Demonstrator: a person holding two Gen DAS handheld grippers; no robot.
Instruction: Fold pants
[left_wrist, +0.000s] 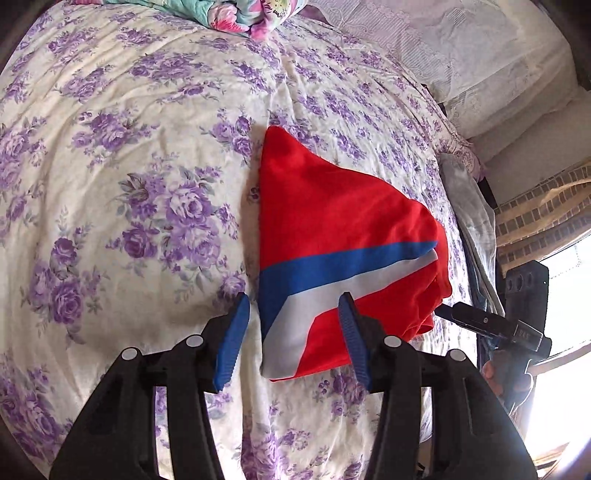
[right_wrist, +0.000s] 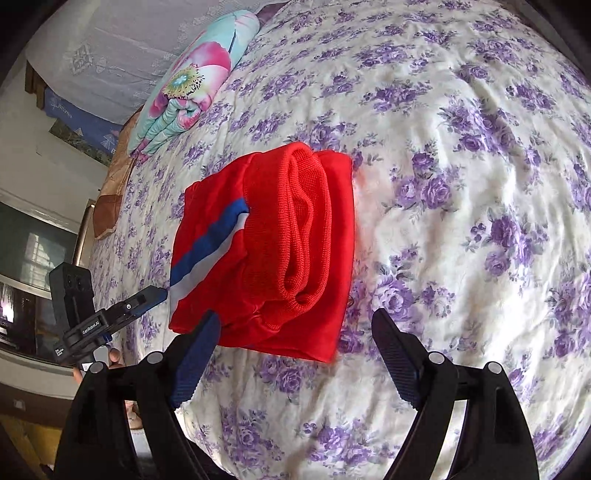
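The red pants (left_wrist: 332, 221) with a blue and white stripe lie folded in a compact bundle on the floral bedsheet (left_wrist: 129, 166). They also show in the right wrist view (right_wrist: 280, 251), ribbed waistband on top. My left gripper (left_wrist: 295, 314) is open, its fingers either side of the bundle's near corner, holding nothing. My right gripper (right_wrist: 291, 325) is open at the bundle's near edge, empty. The right gripper also shows in the left wrist view (left_wrist: 480, 321), and the left gripper in the right wrist view (right_wrist: 122, 310).
A folded floral quilt (right_wrist: 192, 88) lies at the head of the bed. A white lace-covered pillow (left_wrist: 461, 48) is at the far right. The bed edge and a grey cloth (left_wrist: 469, 214) run along the right side.
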